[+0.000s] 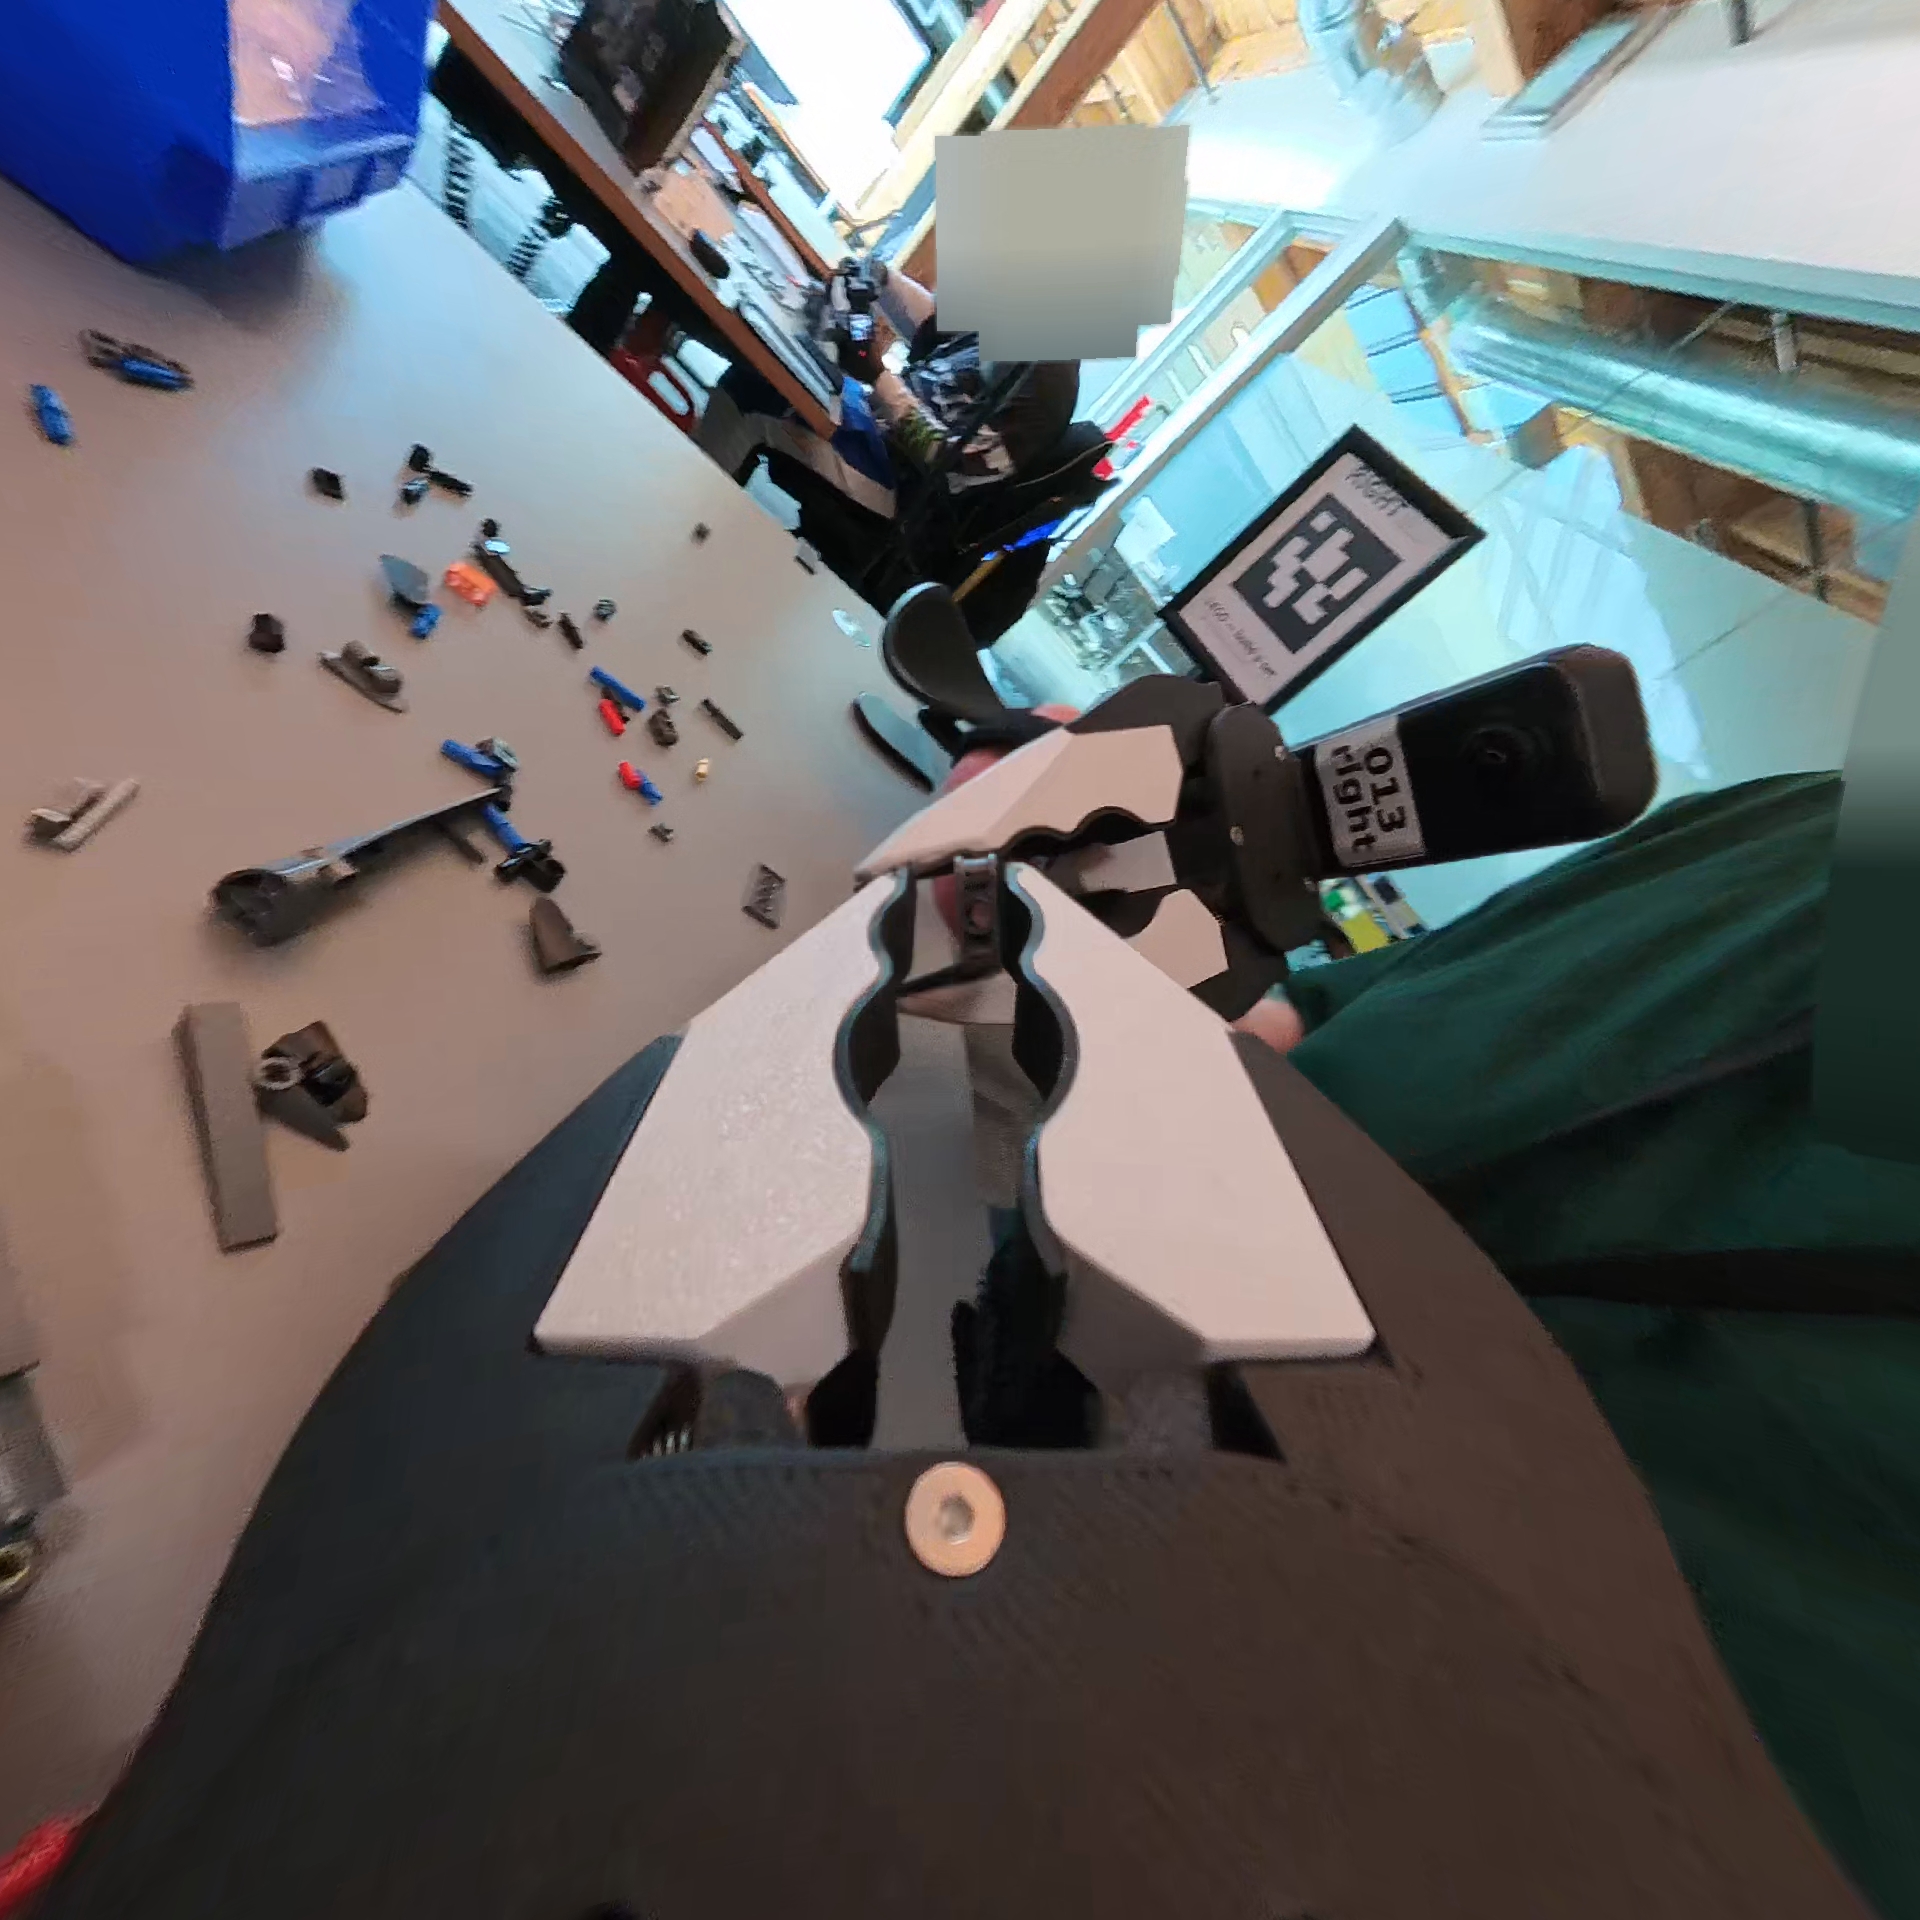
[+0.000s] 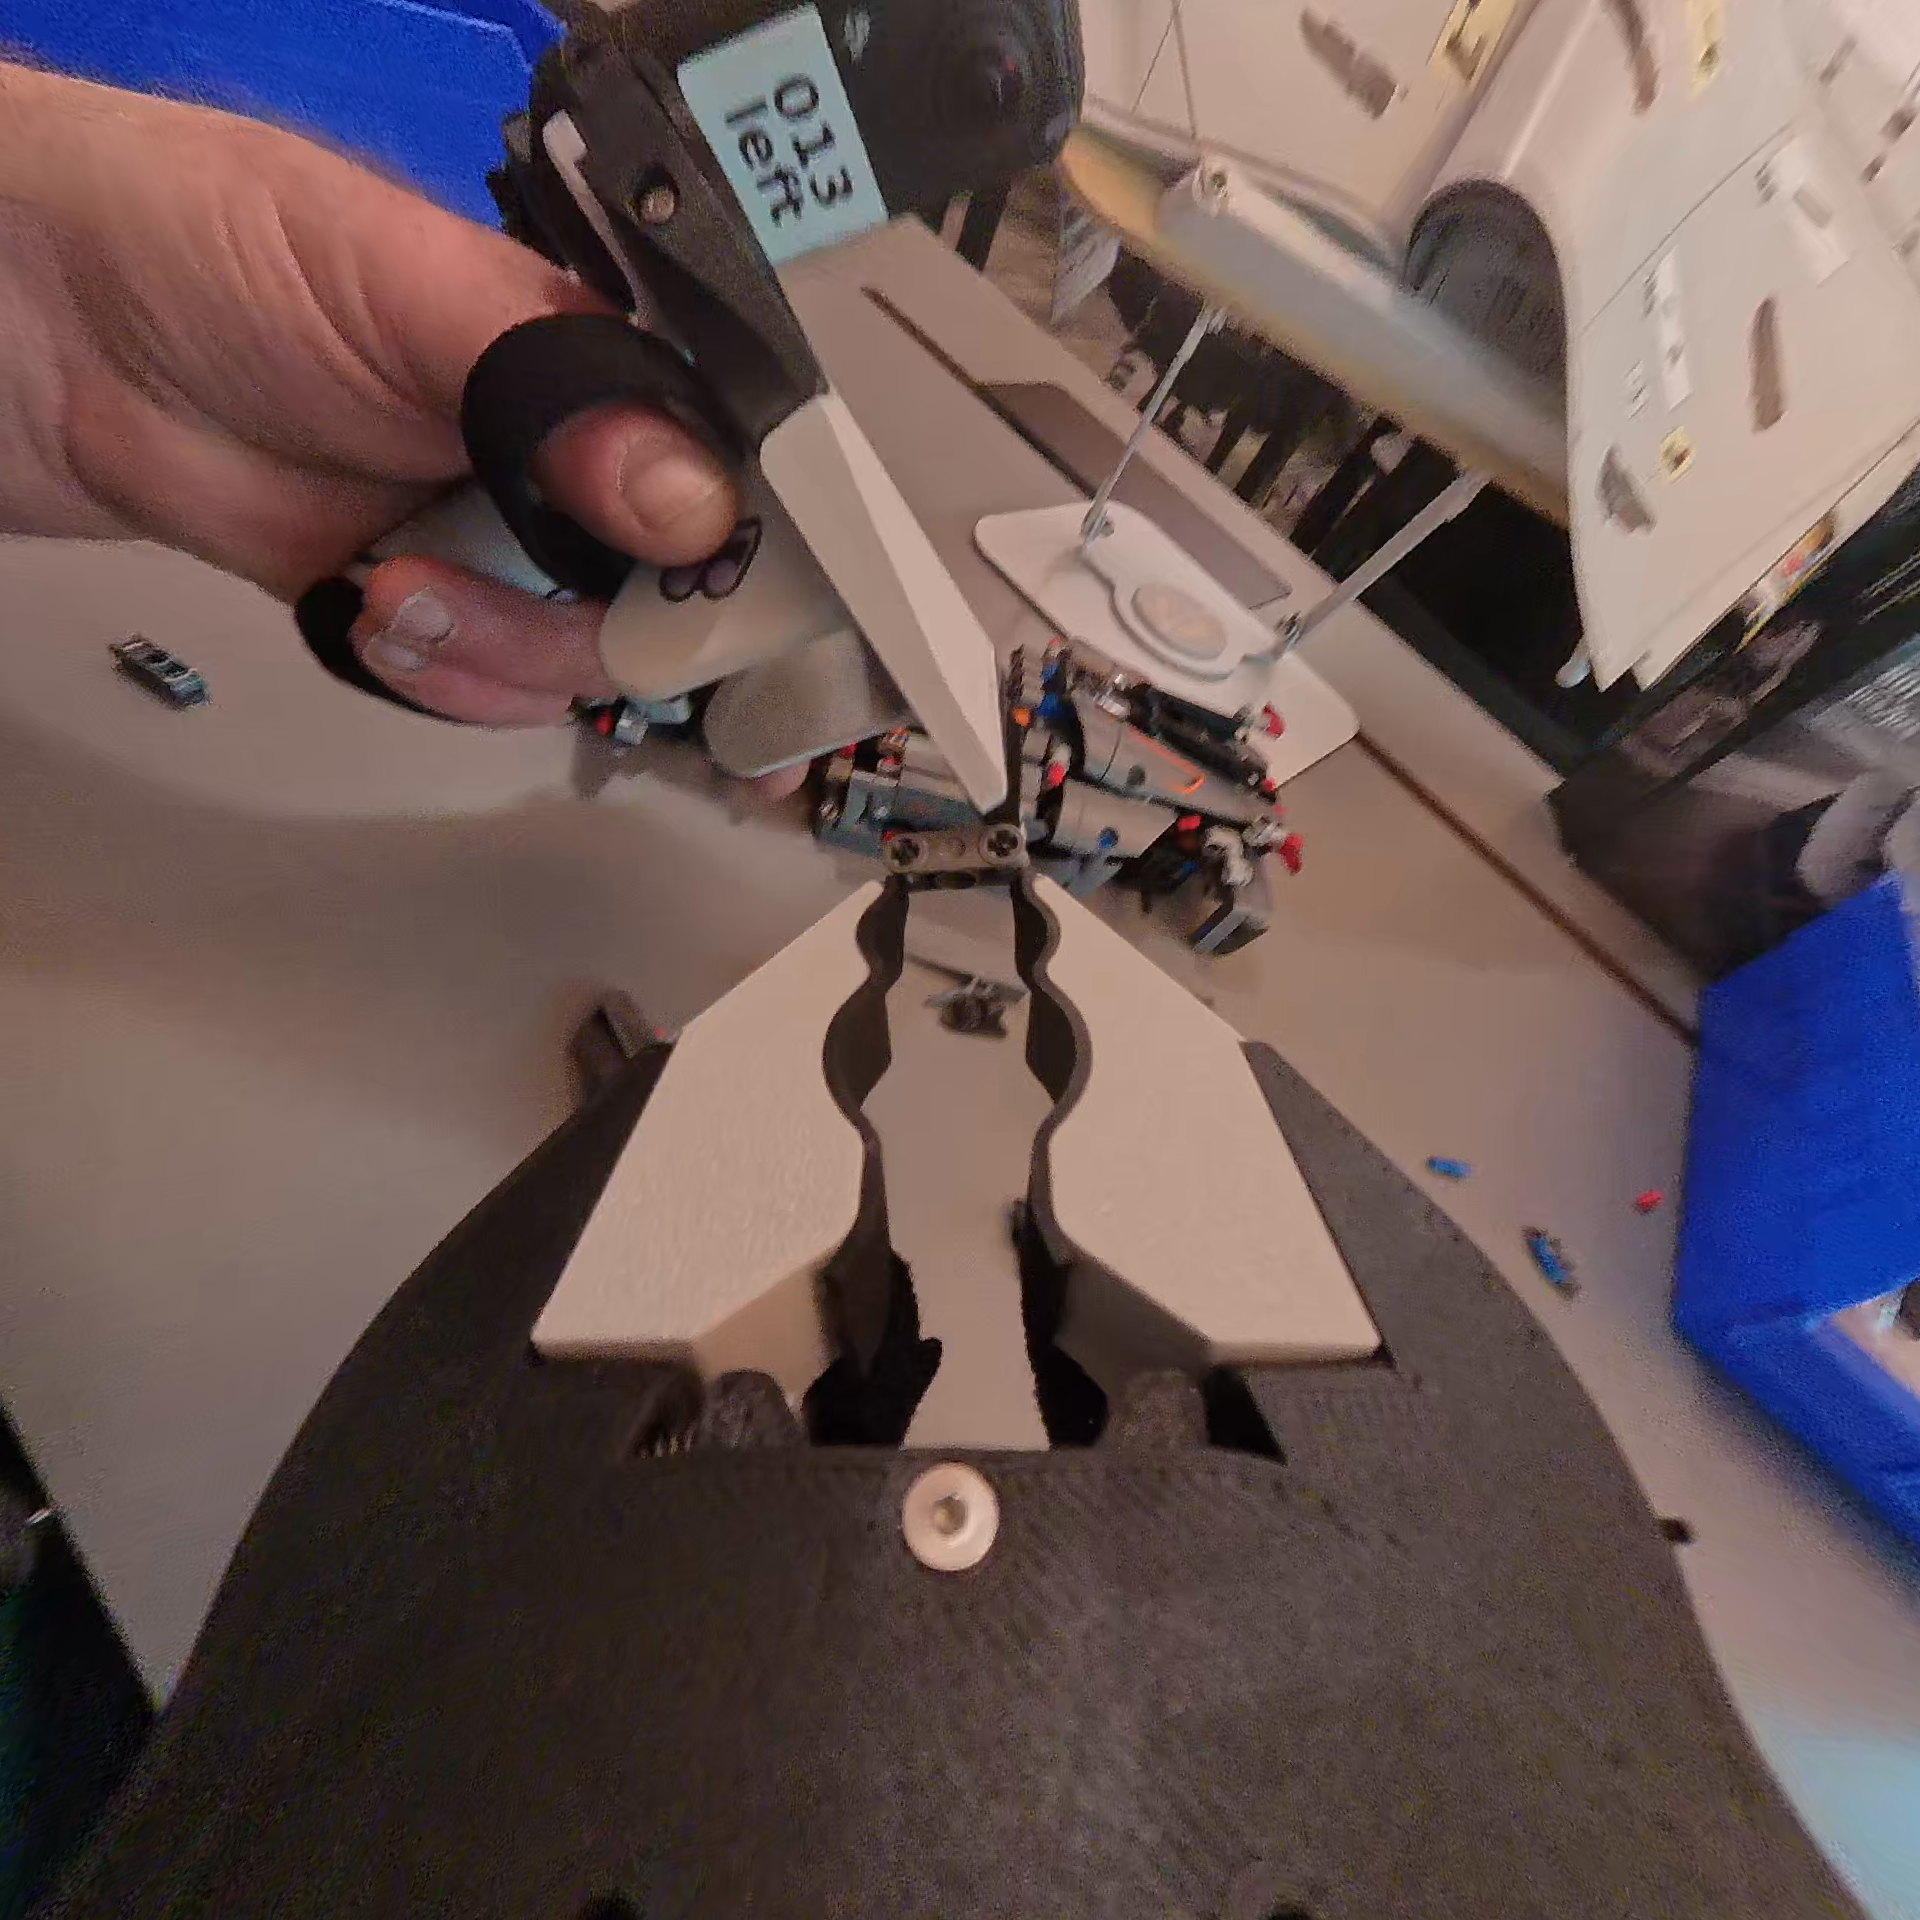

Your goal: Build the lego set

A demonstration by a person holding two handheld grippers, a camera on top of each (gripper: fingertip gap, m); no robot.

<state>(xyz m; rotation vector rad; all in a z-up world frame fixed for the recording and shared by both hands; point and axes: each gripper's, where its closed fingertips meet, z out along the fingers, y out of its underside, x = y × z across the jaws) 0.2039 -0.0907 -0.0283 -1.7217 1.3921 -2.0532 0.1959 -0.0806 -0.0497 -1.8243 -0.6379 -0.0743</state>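
Both grippers pinching one small black beam above the table.

Right gripper (image 2: 954,871) clamped across beam (image 2: 954,849) ends; left gripper (image 1: 956,883) closed on it too; half-built model (image 2: 1143,769) just behind, loose pieces (image 1: 468,665) scattered on table (image 1: 312,1351).

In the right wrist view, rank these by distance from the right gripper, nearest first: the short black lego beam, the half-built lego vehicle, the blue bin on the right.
1. Short black lego beam: at the right gripper tips.
2. Half-built lego vehicle: just beyond, slightly right.
3. Blue bin: far right, at the table edge.
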